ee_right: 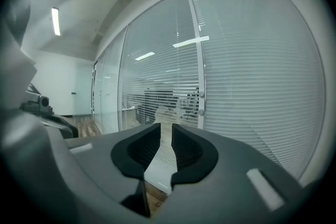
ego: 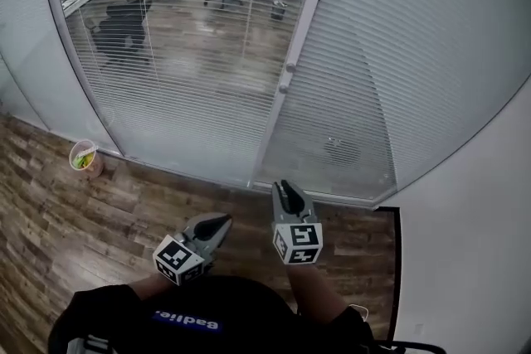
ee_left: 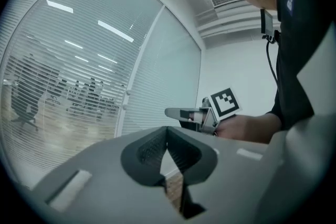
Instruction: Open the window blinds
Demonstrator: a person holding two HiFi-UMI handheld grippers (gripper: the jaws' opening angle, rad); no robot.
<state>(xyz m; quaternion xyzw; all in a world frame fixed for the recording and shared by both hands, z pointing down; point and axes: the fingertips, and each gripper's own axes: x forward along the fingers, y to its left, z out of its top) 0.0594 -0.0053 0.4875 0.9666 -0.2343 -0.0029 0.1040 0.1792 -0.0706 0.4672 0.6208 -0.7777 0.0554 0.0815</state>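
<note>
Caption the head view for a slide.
Both empty, left gripper and right gripper face a see-through left blind and a closed right blind.

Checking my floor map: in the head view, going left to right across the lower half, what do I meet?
Cup → left gripper → right gripper → white wall.

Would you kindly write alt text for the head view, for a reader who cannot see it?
A person holds the left gripper and right gripper out toward a glass wall hung with blinds. The left blind has open slats, showing office chairs beyond; the right blind is closed. A small cup stands on the wood floor by the glass.
</note>
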